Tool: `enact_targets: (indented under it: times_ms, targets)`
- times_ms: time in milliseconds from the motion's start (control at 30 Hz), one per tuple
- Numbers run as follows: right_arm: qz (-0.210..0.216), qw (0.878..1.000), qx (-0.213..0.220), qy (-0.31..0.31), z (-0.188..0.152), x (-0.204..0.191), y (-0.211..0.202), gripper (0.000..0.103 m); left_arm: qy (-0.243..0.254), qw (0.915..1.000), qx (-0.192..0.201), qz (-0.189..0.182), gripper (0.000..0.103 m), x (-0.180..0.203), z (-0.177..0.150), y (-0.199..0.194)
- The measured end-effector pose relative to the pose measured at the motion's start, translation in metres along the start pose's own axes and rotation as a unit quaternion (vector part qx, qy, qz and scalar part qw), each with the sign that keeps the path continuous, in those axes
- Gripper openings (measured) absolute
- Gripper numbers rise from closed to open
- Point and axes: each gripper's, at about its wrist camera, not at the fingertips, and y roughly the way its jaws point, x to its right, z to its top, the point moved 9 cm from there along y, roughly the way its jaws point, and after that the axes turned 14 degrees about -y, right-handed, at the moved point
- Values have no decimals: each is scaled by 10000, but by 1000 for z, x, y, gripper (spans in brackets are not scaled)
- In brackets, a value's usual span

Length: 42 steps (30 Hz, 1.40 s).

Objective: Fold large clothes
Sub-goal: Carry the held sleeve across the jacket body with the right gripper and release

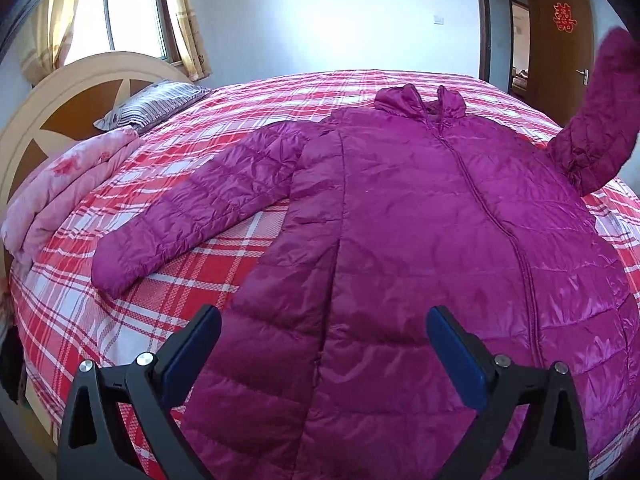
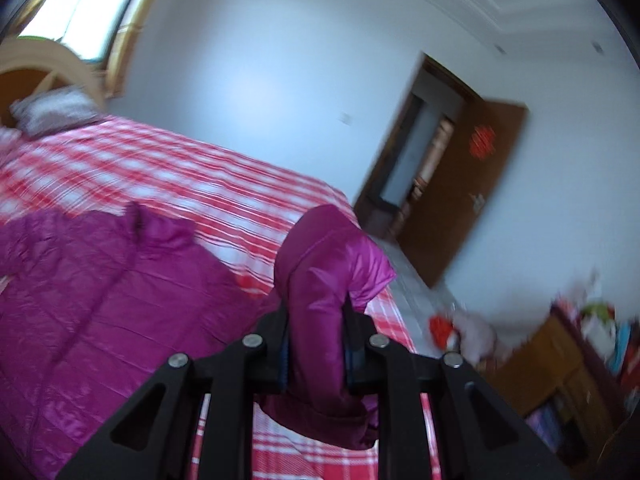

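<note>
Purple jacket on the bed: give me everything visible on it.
The puffer jacket is magenta, shiny and quilted, with a stand-up collar and a front zipper closed as far as can be seen. It lies front up, spread flat on the red plaid bedspread. One sleeve rests outstretched on the bed. The other sleeve is lifted off the bed, pinched near its cuff by the right gripper. The left gripper hovers open over the hem.

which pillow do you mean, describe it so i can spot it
Start at the wooden headboard under the window. The pillow leans against it, on the red plaid bed. It is grey-striped, unlike the folded pink floral quilt beside it.
</note>
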Motion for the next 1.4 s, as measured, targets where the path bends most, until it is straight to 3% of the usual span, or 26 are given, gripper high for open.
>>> enact_targets:
  times_ms: [333,733,833,867,900,933,1067,1167,1267,1333,1400]
  targets:
    - [997,9901,108,-978,46,-144,35,21,-169,9998,-94,99,102,-23,3,11]
    - [1886,9780,-304,-839,27,-247,78,23,-118,9992,-230,294,102,-36,9,31]
    - [2283,9704,-374,-695,23,-268,83,43,-47,9992,-221,331,102,-33,14,34]
    - [2459,9665,-383,-626,22,-274,83,60,-38,9992,-209,341,102,-32,16,34]
    - [2631,9627,-353,-527,23,-278,81,73,-43,9992,-165,350,102,-32,22,33]
    - [2787,9593,-252,-388,26,-279,75,76,-63,9993,-104,363,102,-32,27,31]
    - [3301,9437,193,-53,43,-269,42,76,-295,9983,305,395,102,-32,63,18]
    - [3390,9382,680,181,61,-245,16,78,-322,9981,488,213,102,-16,88,12]
    - [3145,9445,873,379,66,-212,15,78,-205,9978,617,108,102,8,102,11]
    - [2773,9565,739,529,58,-185,34,77,-105,9975,704,52,102,28,107,14]
    - [2427,9667,443,685,45,-163,62,66,56,9976,683,-18,102,51,110,25]
